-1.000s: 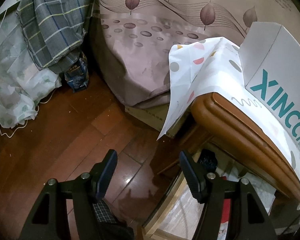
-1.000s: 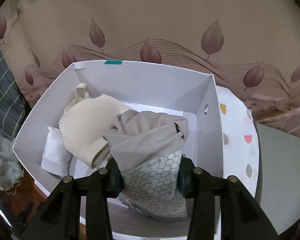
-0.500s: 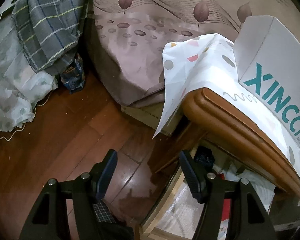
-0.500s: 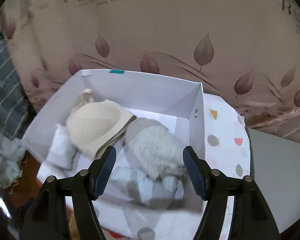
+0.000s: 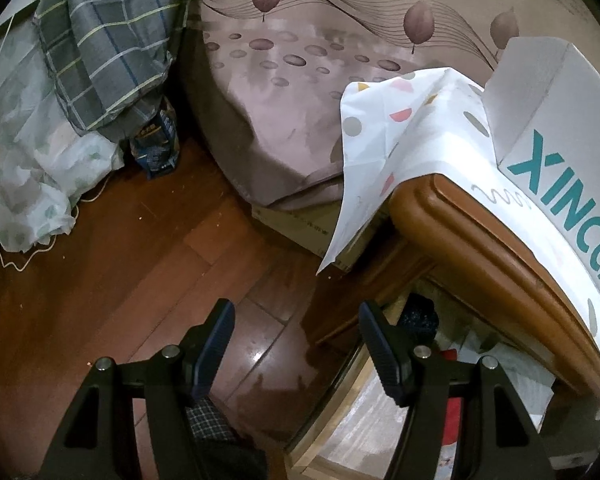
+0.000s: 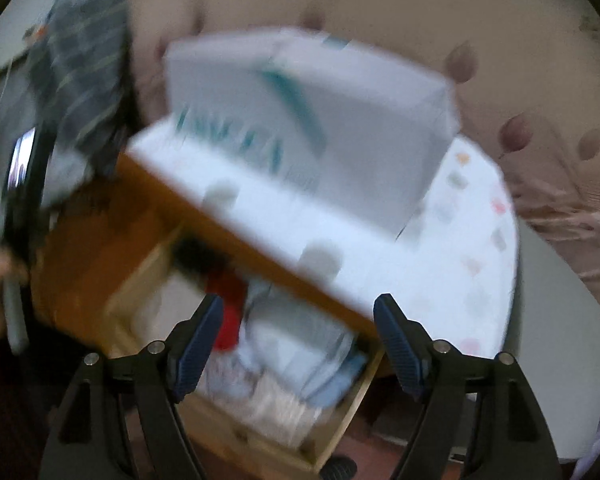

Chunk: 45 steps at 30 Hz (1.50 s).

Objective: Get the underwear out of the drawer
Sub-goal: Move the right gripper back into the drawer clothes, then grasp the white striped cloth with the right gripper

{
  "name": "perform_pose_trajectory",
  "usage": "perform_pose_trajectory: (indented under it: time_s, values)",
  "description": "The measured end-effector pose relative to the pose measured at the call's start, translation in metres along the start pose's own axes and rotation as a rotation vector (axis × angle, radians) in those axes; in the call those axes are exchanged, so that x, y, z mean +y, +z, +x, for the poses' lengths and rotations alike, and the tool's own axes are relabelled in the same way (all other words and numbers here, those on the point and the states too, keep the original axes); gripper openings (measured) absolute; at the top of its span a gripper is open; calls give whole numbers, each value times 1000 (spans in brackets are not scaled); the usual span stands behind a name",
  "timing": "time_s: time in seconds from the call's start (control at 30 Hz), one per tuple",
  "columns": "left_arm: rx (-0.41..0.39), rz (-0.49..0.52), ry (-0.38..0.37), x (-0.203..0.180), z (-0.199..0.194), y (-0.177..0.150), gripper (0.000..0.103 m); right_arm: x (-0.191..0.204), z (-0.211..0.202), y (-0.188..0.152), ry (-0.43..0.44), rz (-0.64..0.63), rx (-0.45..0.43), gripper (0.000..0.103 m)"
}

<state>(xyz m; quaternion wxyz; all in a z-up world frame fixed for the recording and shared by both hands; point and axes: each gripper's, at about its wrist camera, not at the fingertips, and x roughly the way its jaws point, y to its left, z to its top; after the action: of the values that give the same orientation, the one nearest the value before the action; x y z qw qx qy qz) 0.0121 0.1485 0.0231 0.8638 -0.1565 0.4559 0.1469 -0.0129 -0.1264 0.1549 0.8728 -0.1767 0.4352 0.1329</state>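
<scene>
- Hanging over the wooden floor [image 5: 148,264], the left gripper [image 5: 296,344] is standing with its jaws spread apart and nothing between them; the front corner of the open drawer [image 5: 340,412] is lying just beside its right finger.
- Hovering above the same drawer [image 6: 340,416], the right gripper [image 6: 298,340] is likewise gaping wide and carrying nothing; this view is badly smeared by blur.
- Underwear [image 6: 300,364] is lying inside the drawer as a pale heap of folded pieces, with a red piece [image 6: 230,326] showing toward the drawer's left side; single garments are not telling apart in the blur.
- In the left wrist view a dark item [image 5: 418,316] is sitting at the drawer's far end, under the overhanging top of the wooden cabinet [image 5: 480,248].
- A white cloth with coloured dots [image 5: 396,136] is covering the cabinet top and drooping over its left corner.
- A white box with teal lettering [image 5: 556,152] is resting on that cloth, along the cabinet's front edge.
- A bed with a leaf-patterned sheet [image 5: 300,60] is standing behind the cabinet.
- A plaid fabric [image 5: 108,36] is draping over pale bundles at the floor's far left edge, with a small blue packet [image 5: 156,144] standing below it.
</scene>
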Motion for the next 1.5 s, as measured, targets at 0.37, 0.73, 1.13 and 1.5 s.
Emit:
perform_pose_trajectory:
  time_s: [0.37, 0.73, 1.13, 1.5]
  values:
    - [19, -59, -10, 14, 3, 5, 66, 39, 83, -43, 34, -245, 177, 74]
    - [56, -53, -22, 11, 11, 3, 66, 63, 148, -68, -52, -635, 290, 72]
    - [91, -68, -32, 13, 19, 2, 66, 72, 202, -72, -129, -828, 318, 74]
    - [99, -9, -28, -1, 22, -5, 66, 57, 240, -60, -44, -693, 329, 68]
